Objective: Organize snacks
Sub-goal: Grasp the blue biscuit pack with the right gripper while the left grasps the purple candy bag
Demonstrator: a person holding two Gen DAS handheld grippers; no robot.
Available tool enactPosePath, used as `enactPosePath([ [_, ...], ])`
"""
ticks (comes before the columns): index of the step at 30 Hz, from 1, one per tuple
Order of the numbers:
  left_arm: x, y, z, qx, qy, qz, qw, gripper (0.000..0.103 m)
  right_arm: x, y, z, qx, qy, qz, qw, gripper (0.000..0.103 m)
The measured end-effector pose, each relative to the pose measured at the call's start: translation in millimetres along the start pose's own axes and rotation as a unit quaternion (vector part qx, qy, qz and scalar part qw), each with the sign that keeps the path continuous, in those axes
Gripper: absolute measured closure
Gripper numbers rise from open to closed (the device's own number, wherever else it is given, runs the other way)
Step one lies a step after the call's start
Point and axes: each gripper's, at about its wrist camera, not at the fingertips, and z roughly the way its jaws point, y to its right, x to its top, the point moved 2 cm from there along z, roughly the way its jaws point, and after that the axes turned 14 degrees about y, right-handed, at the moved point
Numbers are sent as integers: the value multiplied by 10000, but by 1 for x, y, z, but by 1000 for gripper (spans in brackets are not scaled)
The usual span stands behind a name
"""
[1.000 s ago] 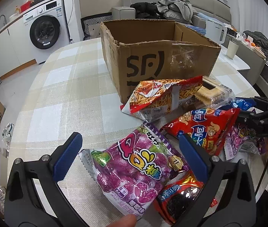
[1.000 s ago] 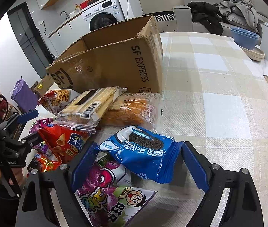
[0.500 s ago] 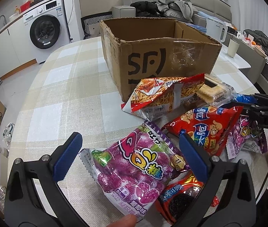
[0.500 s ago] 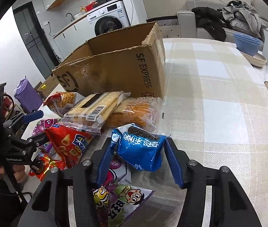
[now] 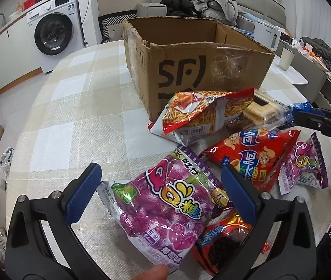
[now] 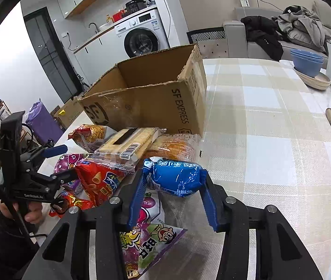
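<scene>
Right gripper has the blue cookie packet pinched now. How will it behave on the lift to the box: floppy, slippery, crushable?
The blue cookie packet bulges between the right gripper pads, so it is probably air-puffed, light, and likely to squash rather than stay rigid. Its glossy, crinkled film may slip. The cookies pictured on such wrappers could crack under a hard squeeze. The cardboard box stands open-topped close behind.
</scene>
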Motion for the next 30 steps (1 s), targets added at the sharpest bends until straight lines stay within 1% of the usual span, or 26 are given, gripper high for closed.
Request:
enactPosePath([
  [4, -2, -1, 4, 46, -59, -29, 10000, 1, 0, 1, 1, 3, -25, 16, 10000, 57],
  [9, -3, -6, 10, 33, -169, -189, 9997, 1, -5, 4, 6, -36, -167, 21, 9999, 57],
  [16, -1, -5, 8, 57, -170, -48, 9998, 1, -5, 4, 7, -28, -192, -7, 9998, 57],
  [18, -3, -3, 10, -3, -267, -87, 9996, 1, -5, 4, 7, -30, -194, -8, 9998, 57],
  [23, -5, -6, 13, 13, -319, -173, 9993, 1, -5, 3, 8, -43, -206, -24, 9998, 57],
  [26, -5, -5, 14, -43, -368, -193, 9991, 1, -5, 3, 9, -40, -205, -29, 9998, 57],
  [28, -7, -6, 17, -9, -413, -167, 9990, 1, -5, 4, 9, -33, -203, -15, 9998, 57],
  [30, -10, -5, 24, 90, -577, -114, 9982, 1, -6, 4, 9, -31, -206, -11, 9998, 57],
])
